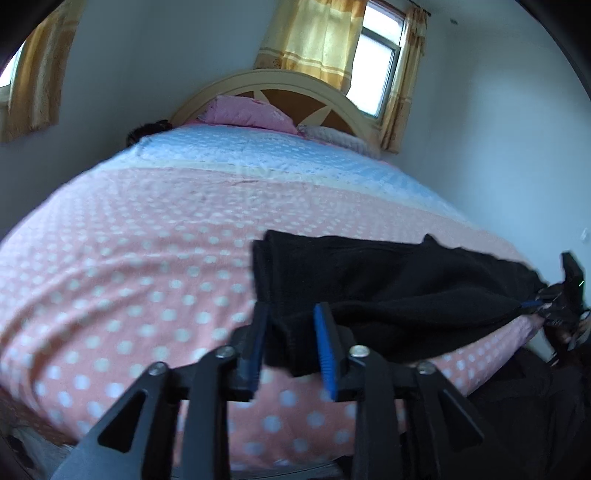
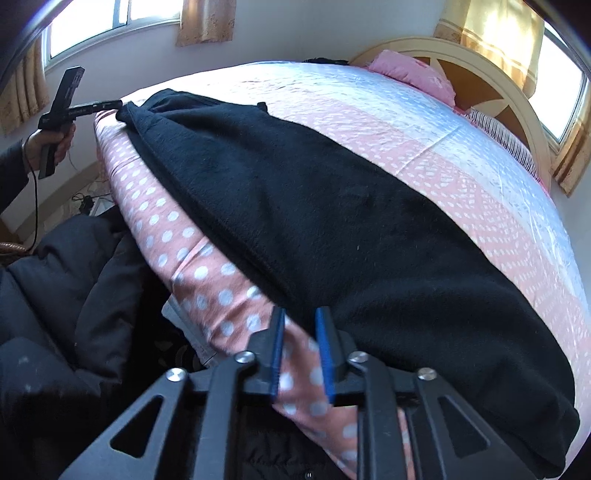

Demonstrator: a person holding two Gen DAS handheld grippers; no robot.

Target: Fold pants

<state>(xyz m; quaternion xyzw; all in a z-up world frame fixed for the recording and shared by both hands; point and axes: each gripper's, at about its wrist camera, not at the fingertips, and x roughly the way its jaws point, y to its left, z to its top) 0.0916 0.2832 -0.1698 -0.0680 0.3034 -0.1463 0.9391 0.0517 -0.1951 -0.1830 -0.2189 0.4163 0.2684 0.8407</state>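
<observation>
Behind pants (image 2: 295,221): pink pillow (image 1: 243,114), headboard (image 1: 295,79), curtains (image 1: 314,33).

Polka-dot bedspread (image 1: 129,258), pink pillow (image 1: 243,112), arched headboard (image 1: 332,99), yellow curtains (image 1: 314,33).

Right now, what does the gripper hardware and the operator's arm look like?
Each hand-held gripper, left and right, has black angular linkage arms with triangular cutouts, silver pivot bolts and blue ribbed finger pads. The left unit has a black pistol-style handle with a trailing black cable; the sleeve is dark.
</observation>
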